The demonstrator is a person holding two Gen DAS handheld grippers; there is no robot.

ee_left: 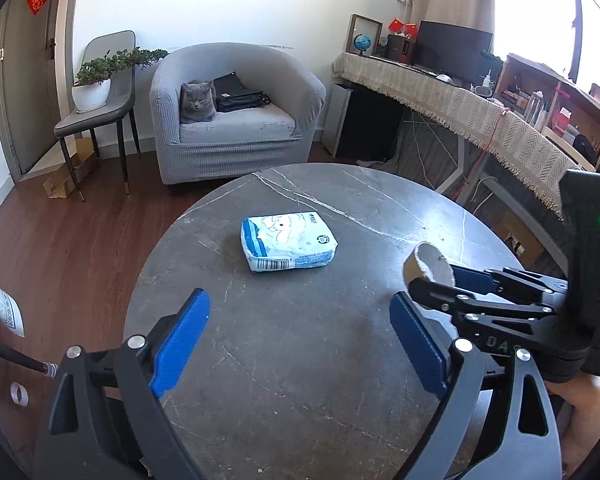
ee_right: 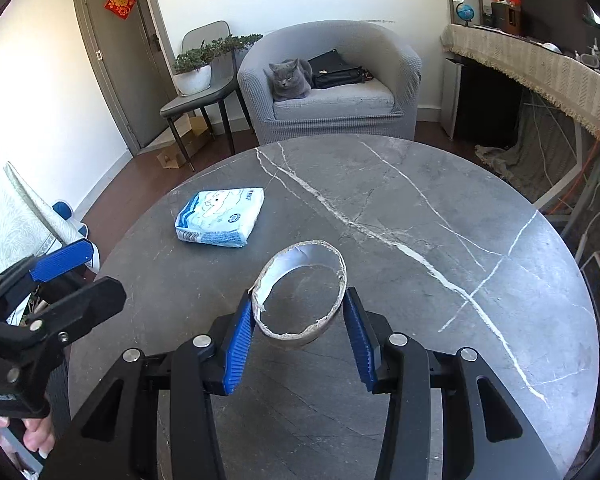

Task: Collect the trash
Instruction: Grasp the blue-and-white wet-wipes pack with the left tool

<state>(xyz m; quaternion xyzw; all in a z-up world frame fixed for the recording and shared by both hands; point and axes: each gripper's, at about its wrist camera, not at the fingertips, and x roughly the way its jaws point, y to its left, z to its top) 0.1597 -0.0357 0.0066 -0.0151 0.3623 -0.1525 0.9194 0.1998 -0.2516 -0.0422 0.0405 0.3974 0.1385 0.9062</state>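
Right wrist view shows your right gripper point(ee_right: 299, 330) squeezing a torn cardboard ring point(ee_right: 300, 292), maybe an old tape roll, above the round gray table point(ee_right: 420, 240). Your left gripper point(ee_left: 300, 340) is spread wide with nothing inside. A tissue pack point(ee_left: 288, 243) lies nearby.

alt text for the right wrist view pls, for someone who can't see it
The right gripper pinches a squashed cardboard tape ring between its blue pads above a round grey marble table. A blue-and-white tissue pack lies further back on the left, and the left gripper stands open at the left edge.
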